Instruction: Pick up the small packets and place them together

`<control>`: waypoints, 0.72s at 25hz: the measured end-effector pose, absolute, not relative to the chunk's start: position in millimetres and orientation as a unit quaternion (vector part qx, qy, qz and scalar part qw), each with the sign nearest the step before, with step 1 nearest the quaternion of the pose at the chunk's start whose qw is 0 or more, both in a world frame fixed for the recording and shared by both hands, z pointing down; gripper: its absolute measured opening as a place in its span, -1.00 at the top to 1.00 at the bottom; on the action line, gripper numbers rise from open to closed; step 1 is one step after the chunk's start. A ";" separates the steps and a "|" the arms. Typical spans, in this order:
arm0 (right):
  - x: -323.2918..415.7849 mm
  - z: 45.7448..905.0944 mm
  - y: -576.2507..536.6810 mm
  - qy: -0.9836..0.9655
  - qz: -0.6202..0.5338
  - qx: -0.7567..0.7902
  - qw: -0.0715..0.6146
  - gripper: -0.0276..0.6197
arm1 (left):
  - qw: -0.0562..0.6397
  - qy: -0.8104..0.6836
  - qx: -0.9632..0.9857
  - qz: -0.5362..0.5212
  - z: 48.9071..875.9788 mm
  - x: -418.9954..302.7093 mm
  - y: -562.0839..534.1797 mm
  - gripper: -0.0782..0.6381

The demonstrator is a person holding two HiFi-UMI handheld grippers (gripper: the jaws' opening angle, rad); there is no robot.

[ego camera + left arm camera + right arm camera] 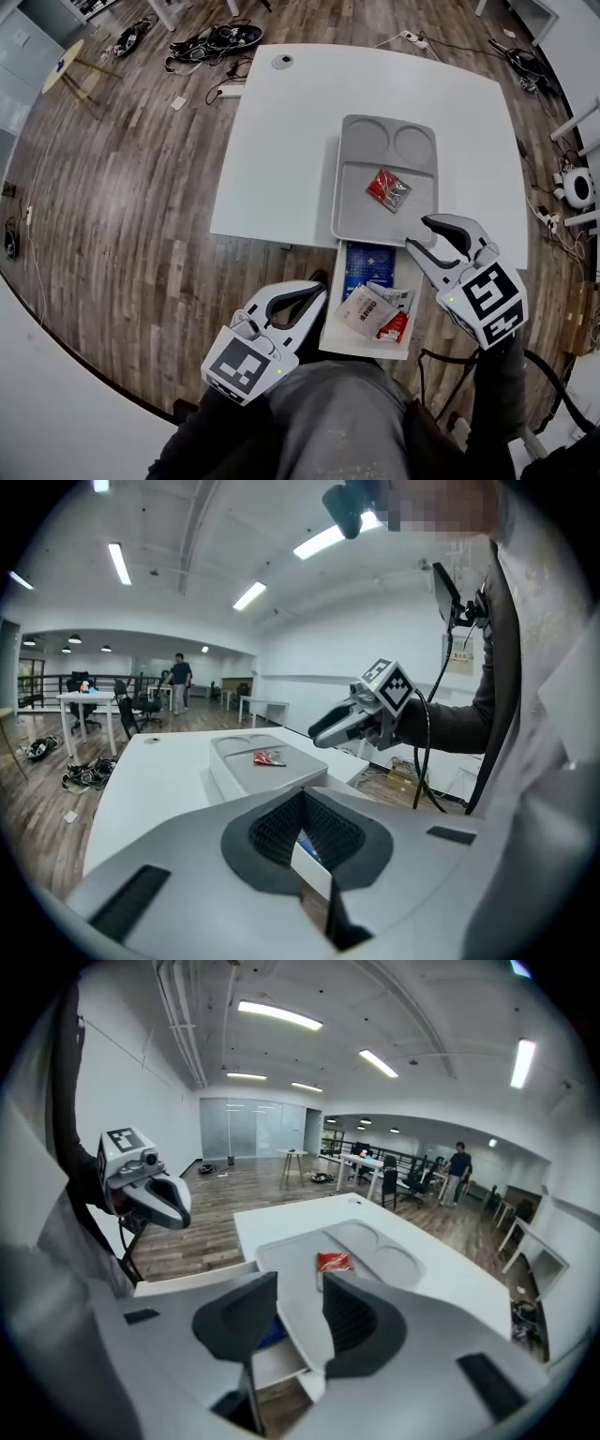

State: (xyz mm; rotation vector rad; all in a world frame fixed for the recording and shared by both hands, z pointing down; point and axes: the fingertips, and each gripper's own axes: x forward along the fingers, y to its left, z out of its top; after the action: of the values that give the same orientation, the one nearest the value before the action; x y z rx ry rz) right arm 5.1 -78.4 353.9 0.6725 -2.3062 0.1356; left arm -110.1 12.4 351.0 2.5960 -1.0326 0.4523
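Note:
A small red packet point(387, 189) lies in the flat part of a grey tray point(356, 220) on the white table point(281, 159); the packet also shows in the left gripper view point(269, 757) and the right gripper view point(333, 1262). Below the table's near edge a white drawer point(330, 326) stands pulled out, holding a blue packet point(368, 260) and white-and-red packets point(368, 309). My right gripper point(419, 234) hovers over the tray's near right corner, open point(300, 1288) and empty. My left gripper point(317, 289) hangs left of the drawer, shut point(302, 794) with nothing in it.
The tray has two round wells point(389, 141) at its far end. A cable grommet point(281, 61) sits at the table's far side. Cables and gear point(216, 42) lie on the wooden floor beyond. My grey-trousered legs point(328, 422) are below the drawer.

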 end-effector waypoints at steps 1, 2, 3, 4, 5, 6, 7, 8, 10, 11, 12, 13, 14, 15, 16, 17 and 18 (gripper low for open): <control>3.0 358.2 -63.1 -0.898 0.061 0.242 0.362 0.43 | 0.154 -0.357 0.908 0.158 351.1 -106.1 15.1 0.81; -0.2 363.0 -47.4 -0.902 0.071 0.220 0.365 0.44 | 0.153 -0.354 0.909 0.158 350.9 -102.4 17.3 0.81; -4.4 368.6 -32.0 -0.905 0.080 0.197 0.368 0.44 | 0.151 -0.352 0.910 0.158 350.5 -99.3 19.2 0.81; -9.3 375.2 -17.7 -0.907 0.087 0.175 0.374 0.43 | 0.150 -0.351 0.911 0.157 350.3 -97.1 21.3 0.81; -14.5 382.6 -5.4 -0.906 0.092 0.155 0.383 0.44 | 0.150 -0.351 0.911 0.156 350.3 -95.9 23.4 0.81; -19.9 390.4 4.7 -0.904 0.094 0.139 0.394 0.44 | 0.151 -0.351 0.911 0.155 350.4 -95.6 25.3 0.81; -25.3 398.0 12.4 -0.900 0.094 0.124 0.408 0.43 | 0.152 -0.351 0.911 0.155 350.3 -96.2 27.0 0.81; -30.4 404.9 18.1 -0.896 0.093 0.112 0.421 0.44 | 0.152 -0.351 0.911 0.155 350.1 -97.5 28.2 0.81; -38.9 416.6 25.1 -0.887 0.092 0.090 0.444 0.44 | 0.153 -0.353 0.910 0.155 349.9 -100.9 28.5 0.81; -42.2 421.7 27.0 -0.882 0.092 0.082 0.454 0.43 | 0.153 -0.355 0.909 0.155 350.2 -102.7 27.8 0.81; -45.3 426.4 28.1 -0.878 0.090 0.076 0.463 0.44 | 0.153 -0.357 0.909 0.154 350.8 -104.7 27.0 0.81; -48.1 430.9 28.3 -0.874 0.088 0.072 0.472 0.44 | 0.155 -0.359 0.908 0.154 352.0 -107.0 26.0 0.81; -50.4 435.5 27.3 -0.869 0.084 0.071 0.482 0.44 | 0.157 -0.361 0.906 0.153 353.6 -109.6 24.9 0.81; -52.1 440.1 25.4 -0.864 0.081 0.071 0.493 0.44 | 0.160 -0.363 0.905 0.152 355.5 -112.3 23.6 0.81; -53.5 444.8 23.5 -0.858 0.077 0.071 0.503 0.44 | 0.162 -0.365 0.904 0.151 357.4 -115.0 22.3 0.81; -54.8 449.5 22.5 -0.852 0.075 0.068 0.513 0.44 | 0.164 -0.366 0.904 0.150 359.3 -117.8 21.4 0.81; -56.2 454.1 22.6 -0.847 0.073 0.064 0.523 0.44 | 0.166 -0.368 0.903 0.150 361.0 -120.7 20.9 0.81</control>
State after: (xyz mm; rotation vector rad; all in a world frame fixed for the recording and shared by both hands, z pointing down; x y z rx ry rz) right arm -56.2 22.6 454.1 0.1530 -2.0281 0.1750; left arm -120.7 20.9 361.0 2.5708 -1.0470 0.4258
